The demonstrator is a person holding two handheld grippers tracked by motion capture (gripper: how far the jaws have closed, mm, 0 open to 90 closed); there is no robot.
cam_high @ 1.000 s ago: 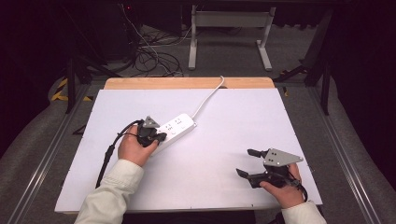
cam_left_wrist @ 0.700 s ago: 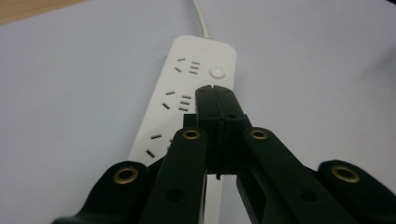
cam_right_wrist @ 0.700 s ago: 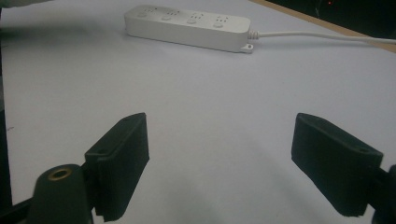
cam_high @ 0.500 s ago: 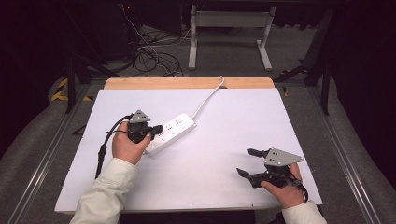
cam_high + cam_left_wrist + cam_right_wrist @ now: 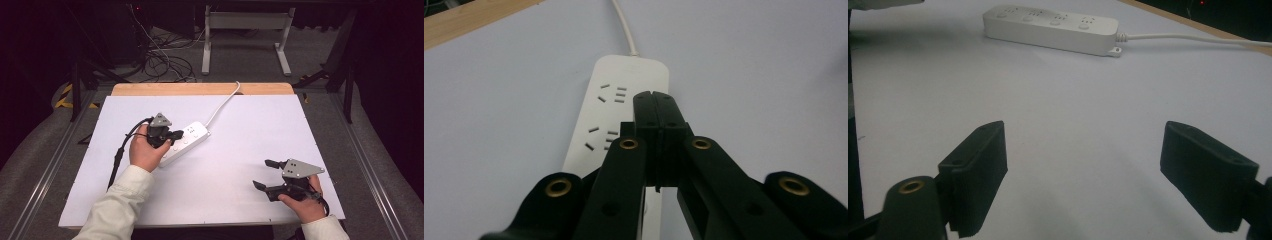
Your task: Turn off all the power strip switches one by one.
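Cream sleeves [image 5: 116,202]; black jaws, brass rivets [image 5: 628,144]; grey plate [image 5: 301,168]

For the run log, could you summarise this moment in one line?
left gripper: shut, over power strip | right gripper: open, idle on table

Lab/test rig: white-topped table [image 5: 240,200], floor cable tangle [image 5: 167,60], dark bg w/ metal frame legs [image 5: 245,30].

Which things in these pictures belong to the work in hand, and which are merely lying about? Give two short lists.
In use:
- white power strip, with its white cord
- left gripper, jaws shut, over the strip
- right gripper, jaws open, apart from the strip

Lying about:
- tangle of cables on the floor beyond the table
- grey metal stand behind it
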